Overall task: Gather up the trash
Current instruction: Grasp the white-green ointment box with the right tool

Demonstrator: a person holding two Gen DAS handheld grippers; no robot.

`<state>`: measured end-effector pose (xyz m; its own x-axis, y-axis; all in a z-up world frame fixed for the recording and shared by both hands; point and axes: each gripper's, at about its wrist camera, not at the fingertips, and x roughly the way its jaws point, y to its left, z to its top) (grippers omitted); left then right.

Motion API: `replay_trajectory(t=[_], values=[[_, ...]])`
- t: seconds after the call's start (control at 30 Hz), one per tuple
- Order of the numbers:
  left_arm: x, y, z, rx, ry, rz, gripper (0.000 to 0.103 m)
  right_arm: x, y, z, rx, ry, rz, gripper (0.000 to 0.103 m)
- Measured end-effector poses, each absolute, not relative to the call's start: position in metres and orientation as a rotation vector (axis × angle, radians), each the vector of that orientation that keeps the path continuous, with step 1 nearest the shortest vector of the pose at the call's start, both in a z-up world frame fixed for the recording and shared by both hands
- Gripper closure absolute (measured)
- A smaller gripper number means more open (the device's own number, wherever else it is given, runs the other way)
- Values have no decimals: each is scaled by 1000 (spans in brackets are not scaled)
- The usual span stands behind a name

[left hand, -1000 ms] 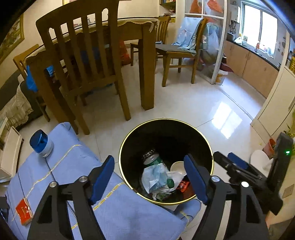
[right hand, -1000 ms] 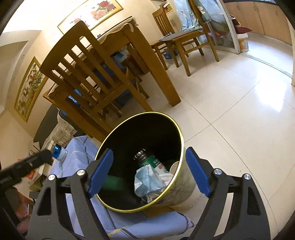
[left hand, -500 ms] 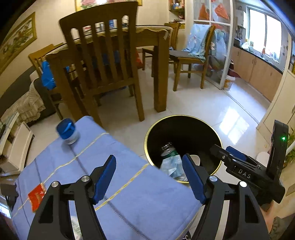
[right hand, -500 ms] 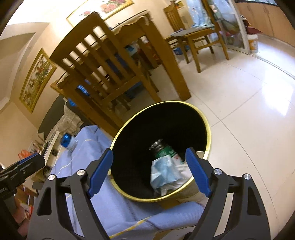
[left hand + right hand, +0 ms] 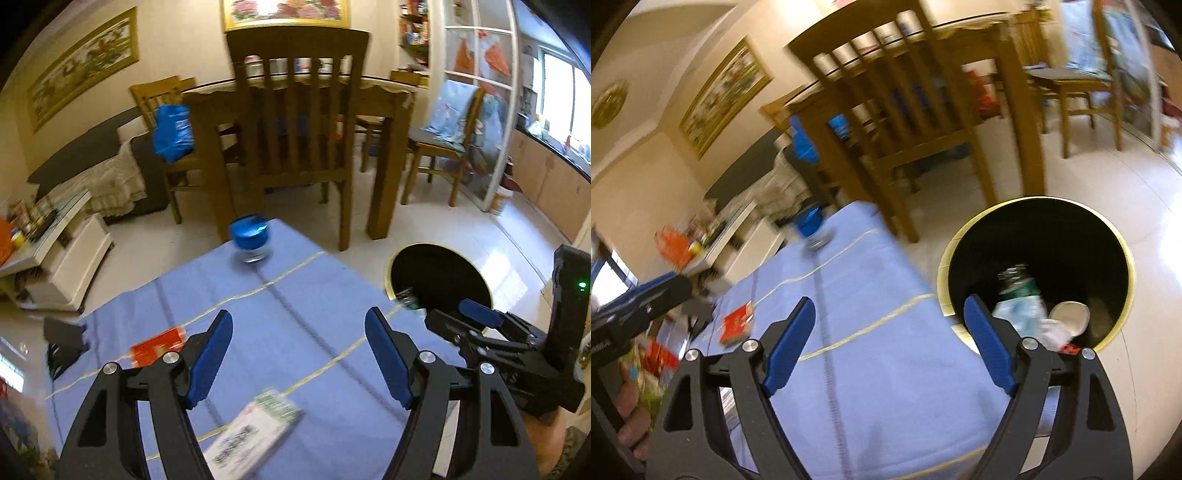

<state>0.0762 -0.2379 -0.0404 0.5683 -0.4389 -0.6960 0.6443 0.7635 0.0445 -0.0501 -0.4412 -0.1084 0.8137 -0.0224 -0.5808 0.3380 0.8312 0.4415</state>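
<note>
Three bits of trash left on the table (image 5: 295,332), all well apart from the bin (image 5: 439,273): a blue-capped jar (image 5: 250,240) at the far edge from the tongs, a red packet (image 5: 157,345) on the side away from the bin, and a white-green box (image 5: 255,430) nearest the camera, under the left tongs (image 5: 299,365). Bin stands on the floor just beside the table's right edge, holding a green bottle (image 5: 1021,286), crumpled tissue (image 5: 1054,330) and a white cup (image 5: 1069,314). Left tongs apart, nothing between the jaws. Right tongs (image 5: 890,350) also apart and empty, hanging over the cloth next to the bin rim. Both views blurred, so labels unreadable and the box's exact edges are vague. Judgement: dropping is done for now, next pick is probably the box or packet. Risks: the box and packet lie flat on a loose blue cloth, so closing jaws could pinch the cloth and drag it, which might pull the jar off the far edge. Jar looks like glass under the cap; a jolt from the shifting cloth or a poor grip on the round side could tip it or send it rolling to the floor. The two tongs sit close together near the bin side and could knock each other if both reach for the same item. A fast approach may mean a missed or skewed grip.
</note>
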Motion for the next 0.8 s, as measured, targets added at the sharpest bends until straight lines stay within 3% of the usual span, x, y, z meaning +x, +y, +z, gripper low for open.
replay_trajectory(t=[0.43, 0.57, 0.7, 0.8], values=[[152, -28, -67, 131, 870, -378, 30, 16, -236, -109, 114, 870, 402, 14], [165, 26, -74, 95, 884, -292, 28, 9, -164, -108, -321, 832, 458, 7], [173, 57, -81, 43, 909, -260, 28, 12, -125, -121, -709, 848, 565, 7], [175, 64, -87, 31, 922, -268, 28, 34, -125, -135, -864, 971, 652, 7]])
